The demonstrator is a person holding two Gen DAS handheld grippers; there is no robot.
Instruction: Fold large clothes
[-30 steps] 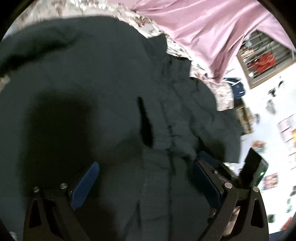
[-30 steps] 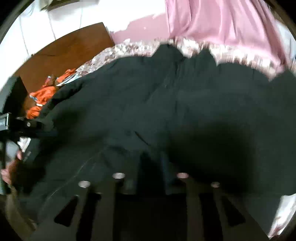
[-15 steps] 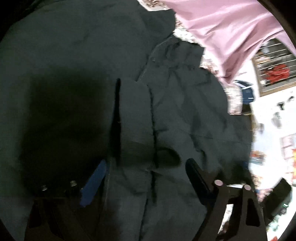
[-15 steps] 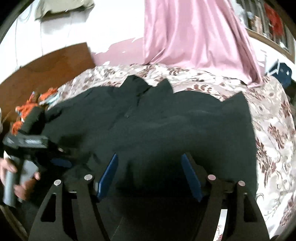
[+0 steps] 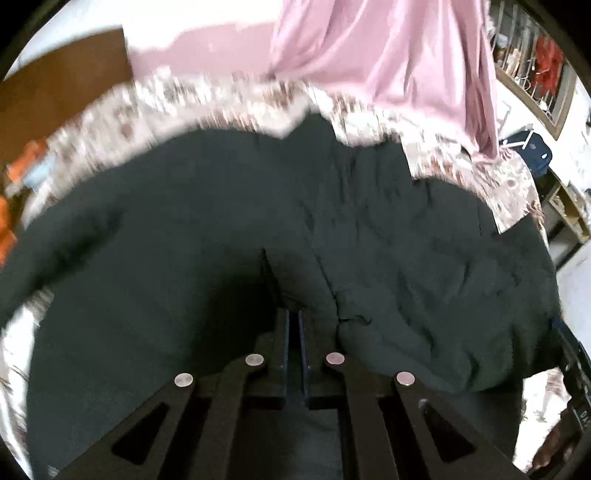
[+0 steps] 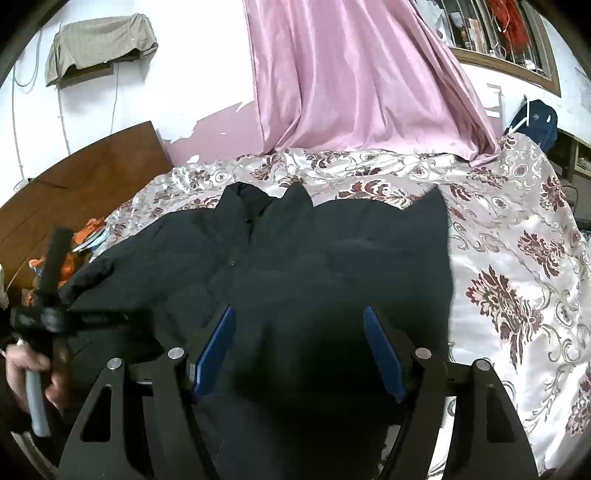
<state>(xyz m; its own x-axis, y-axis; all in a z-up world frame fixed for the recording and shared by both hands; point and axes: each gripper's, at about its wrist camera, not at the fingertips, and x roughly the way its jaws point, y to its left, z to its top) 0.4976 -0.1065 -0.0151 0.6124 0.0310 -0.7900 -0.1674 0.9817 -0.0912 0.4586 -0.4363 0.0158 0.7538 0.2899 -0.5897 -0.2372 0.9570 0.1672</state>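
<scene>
A large dark green-black jacket (image 6: 295, 251) lies spread on a floral bed cover (image 6: 517, 258), collar toward the far wall. In the left wrist view the jacket (image 5: 184, 240) fills the frame. My left gripper (image 5: 292, 321) is shut on a fold of the jacket's front edge. My right gripper (image 6: 299, 347) is open and empty, hovering above the jacket's lower middle. The left gripper's handle and the hand holding it (image 6: 33, 369) show at the left edge of the right wrist view.
A pink curtain (image 6: 351, 74) hangs behind the bed. A brown wooden headboard (image 6: 74, 177) stands at the left with orange cloth (image 6: 88, 229) beside it. A barred window (image 6: 498, 29) and a blue bag (image 6: 535, 122) are at the right.
My left gripper has closed on the jacket's front edge. My right gripper opened, let go of the jacket and pulled back above it.
</scene>
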